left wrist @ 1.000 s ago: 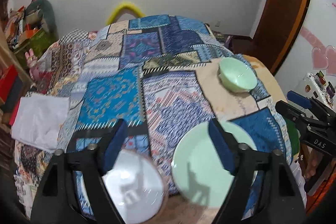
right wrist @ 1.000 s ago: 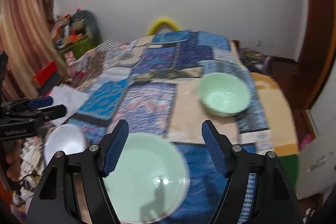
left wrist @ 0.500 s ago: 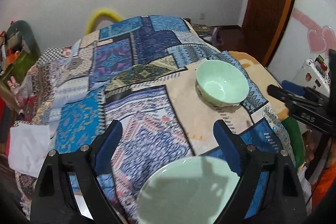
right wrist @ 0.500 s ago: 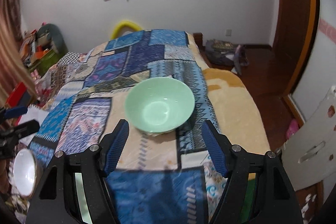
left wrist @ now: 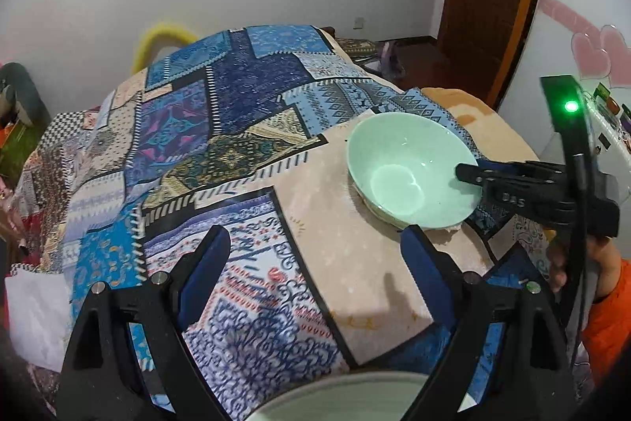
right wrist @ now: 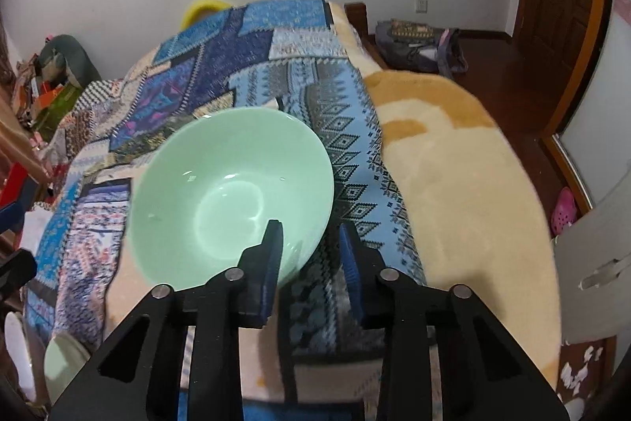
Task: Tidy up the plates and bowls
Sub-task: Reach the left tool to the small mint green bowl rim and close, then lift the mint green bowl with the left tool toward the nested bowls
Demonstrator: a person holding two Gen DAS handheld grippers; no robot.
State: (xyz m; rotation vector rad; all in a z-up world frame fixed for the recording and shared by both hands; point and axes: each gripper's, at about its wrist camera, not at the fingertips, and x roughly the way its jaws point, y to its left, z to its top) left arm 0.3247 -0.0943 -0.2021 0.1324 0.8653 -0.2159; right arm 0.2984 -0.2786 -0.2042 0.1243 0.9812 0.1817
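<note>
Left gripper (left wrist: 315, 259): fingers spread wide, nothing between them; green plate (left wrist: 339, 399) rim below at 6 o'clock. Right gripper (right wrist: 311, 263): fingers closing astride the near rim of the green bowl (right wrist: 232, 196), one inside, one outside. Bowl sits on the patchwork bedspread (right wrist: 347, 145), at 2 o'clock in the left view.

Pale green bowl (right wrist: 232, 192) sits upright on the patchwork cloth — a matching green plate (left wrist: 343, 399) lies well apart, nearer the camera.
</note>
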